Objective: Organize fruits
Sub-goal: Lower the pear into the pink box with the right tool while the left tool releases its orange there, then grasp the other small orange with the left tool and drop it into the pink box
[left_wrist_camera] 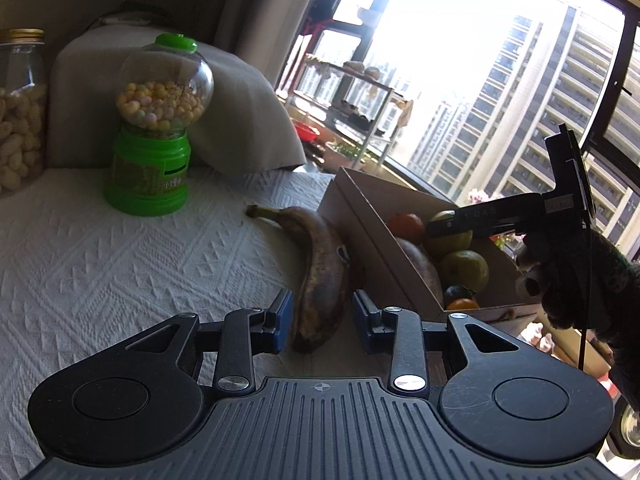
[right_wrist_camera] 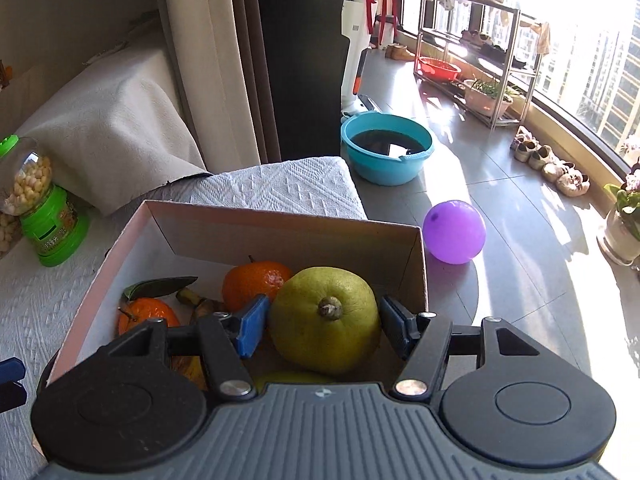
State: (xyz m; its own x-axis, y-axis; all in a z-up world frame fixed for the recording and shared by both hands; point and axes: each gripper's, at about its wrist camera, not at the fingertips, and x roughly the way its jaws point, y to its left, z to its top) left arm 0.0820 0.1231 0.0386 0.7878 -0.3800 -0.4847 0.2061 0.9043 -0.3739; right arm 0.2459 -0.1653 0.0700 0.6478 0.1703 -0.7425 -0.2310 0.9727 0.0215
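1. Progress: the task is well advanced. The cardboard box (right_wrist_camera: 280, 228) on the white cloth (left_wrist_camera: 120, 260) already holds most of the fruit; one browned banana (left_wrist_camera: 320, 276) lies on the cloth, just beside the box's left wall.
2. Right gripper (right_wrist_camera: 324, 328): it is inside the box at medium width, its pads closed on a yellow-green citrus (right_wrist_camera: 324, 320). By my reading this fruit is gripped above the others and not yet let go.
3. Left gripper (left_wrist_camera: 320, 316): its jaws are narrow and straddle the lower end of the loose banana. Whether the pads press on the banana or only flank it I cannot tell.
4. Remaining, as judged: release the citrus and bring the outside banana into the box.
5. Count of fruit:
   - Bananas: two. One is on the cloth and one dark banana (left_wrist_camera: 420, 268) is in the box.
   - Oranges: two. These are a plain orange (right_wrist_camera: 256, 280) and a leafed orange (right_wrist_camera: 148, 314).
   - Yellow-green citrus: two. One is held and a second citrus (left_wrist_camera: 464, 270) rests in the box.
6. Box: one. Fruit beneath the top layer is hidden, so these counts are minimums.
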